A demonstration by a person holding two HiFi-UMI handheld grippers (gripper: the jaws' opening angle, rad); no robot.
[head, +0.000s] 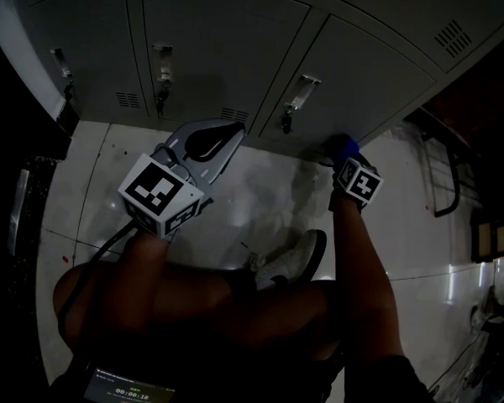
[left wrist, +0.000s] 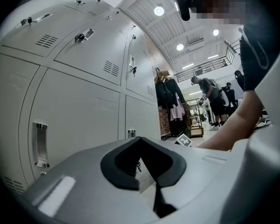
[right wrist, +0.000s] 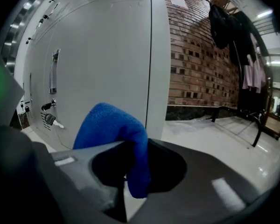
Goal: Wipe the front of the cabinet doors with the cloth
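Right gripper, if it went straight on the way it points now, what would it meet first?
Probably the end cabinet door, near its right edge; the blue cloth held in the right gripper would touch it first.

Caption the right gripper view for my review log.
Right gripper shut on a blue cloth, close to a grey cabinet door.

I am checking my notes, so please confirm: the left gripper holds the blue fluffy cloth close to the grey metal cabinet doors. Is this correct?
Not quite: it is the right gripper that holds the blue fluffy cloth close to the grey metal cabinet doors, as the right gripper view shows. The left gripper has its jaws together on nothing, by the left gripper view.
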